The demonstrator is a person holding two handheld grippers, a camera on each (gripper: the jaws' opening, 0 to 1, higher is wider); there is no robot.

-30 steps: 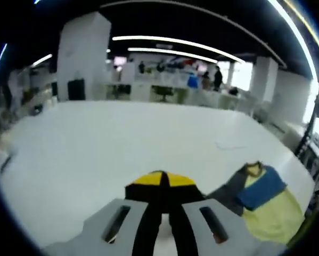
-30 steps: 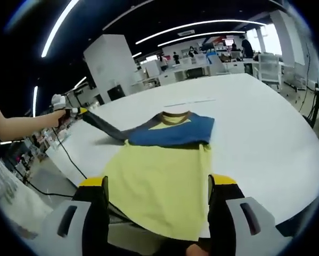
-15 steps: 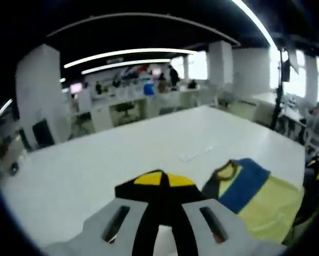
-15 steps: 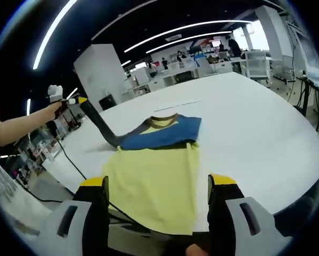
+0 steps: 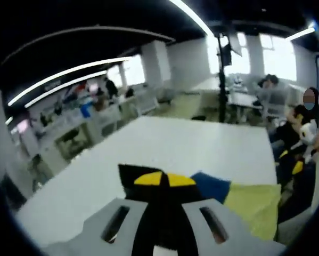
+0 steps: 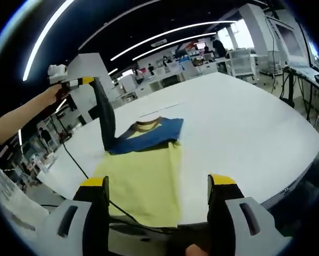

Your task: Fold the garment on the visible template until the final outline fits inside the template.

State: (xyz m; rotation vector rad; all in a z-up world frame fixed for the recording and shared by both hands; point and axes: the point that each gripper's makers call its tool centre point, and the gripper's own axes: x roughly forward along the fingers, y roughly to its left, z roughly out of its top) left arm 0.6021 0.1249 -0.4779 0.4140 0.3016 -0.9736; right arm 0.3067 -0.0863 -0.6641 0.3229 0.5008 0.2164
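Note:
The garment is a shirt lying flat on the white table (image 6: 244,128), with a yellow body (image 6: 143,176), a blue yoke (image 6: 151,134) and a brown collar. Its dark sleeve (image 6: 106,120) is pulled up off the table, nearly upright. My left gripper (image 6: 80,81), held by a hand at the left, is shut on the sleeve's end. In the left gripper view the left gripper (image 5: 159,178) is closed with dark fabric (image 5: 130,172) at its tips, and the blue yoke (image 5: 210,186) and yellow body (image 5: 252,205) lie beyond. My right gripper (image 6: 159,184) hangs open above the shirt's near hem, holding nothing.
A black cable (image 6: 82,170) runs along the table's left edge under the shirt's hem. A thin pale strip (image 6: 160,109) lies on the table beyond the collar. People (image 5: 308,122) sit past the table's right end. Desks and a pillar stand far off.
The left gripper has lifted the dark sleeve from low and slanted to nearly upright. Its view has swung round to the right. The right gripper stays open over the hem.

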